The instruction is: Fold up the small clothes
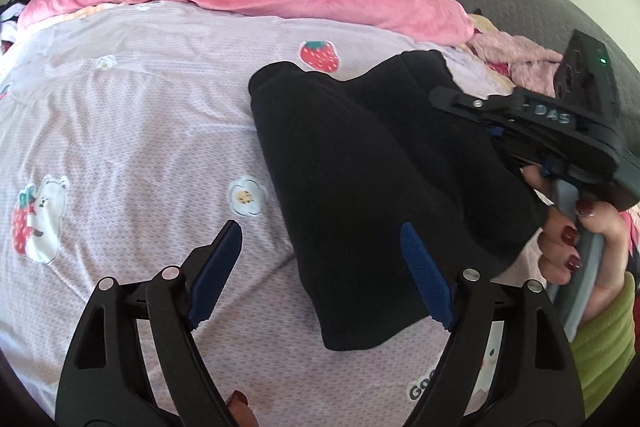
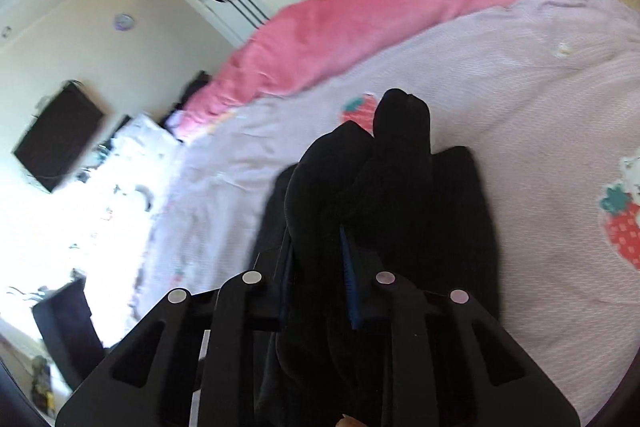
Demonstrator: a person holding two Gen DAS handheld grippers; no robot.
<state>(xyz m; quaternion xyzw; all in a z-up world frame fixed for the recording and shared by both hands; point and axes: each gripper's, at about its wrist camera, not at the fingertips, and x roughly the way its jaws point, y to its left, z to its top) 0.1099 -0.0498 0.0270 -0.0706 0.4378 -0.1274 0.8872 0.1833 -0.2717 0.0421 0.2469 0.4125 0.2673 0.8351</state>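
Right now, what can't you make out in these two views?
- Black garment: its type; bunched up, and in the right wrist view it hides the right gripper pads' contact.
- Left gripper: whether its right finger touches the cloth.
- Room left of the bed, right wrist view: blurred and washed out by glare.

Raised letters "DAS" on the body of my right gripper (image 1: 554, 117). Bedsheet (image 1: 120, 115) print shows "GOO", rest hidden by my left gripper (image 1: 320, 275).

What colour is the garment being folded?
Black garment, clearest in the left wrist view.
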